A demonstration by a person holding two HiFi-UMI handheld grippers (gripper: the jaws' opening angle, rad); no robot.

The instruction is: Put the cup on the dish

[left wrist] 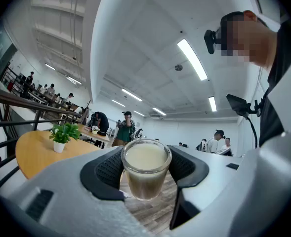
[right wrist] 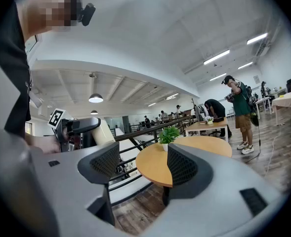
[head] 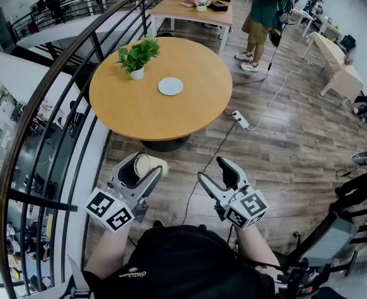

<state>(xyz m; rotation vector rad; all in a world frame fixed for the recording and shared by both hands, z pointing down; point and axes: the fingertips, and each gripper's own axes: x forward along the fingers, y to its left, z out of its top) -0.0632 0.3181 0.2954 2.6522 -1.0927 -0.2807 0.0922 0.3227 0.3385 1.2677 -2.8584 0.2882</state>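
A clear glass cup (left wrist: 145, 177) of milky liquid sits upright between my left gripper's (left wrist: 145, 166) dark pads, which press on both its sides. In the head view that gripper (head: 143, 169) hangs low at the left over the wooden floor, with the cup (head: 142, 164) just visible in it. The white dish (head: 171, 86) lies near the middle of the round wooden table (head: 139, 114), well ahead of both grippers. My right gripper (head: 215, 170) is open beside the left one, nothing between its jaws (right wrist: 143, 164). Past it I see the table (right wrist: 207, 145).
A small potted plant (head: 138, 57) stands on the table left of the dish. A curved dark railing (head: 52, 98) runs along the left. A power strip (head: 240, 119) and cables lie on the floor right of the table. A person (head: 264, 17) stands beyond it.
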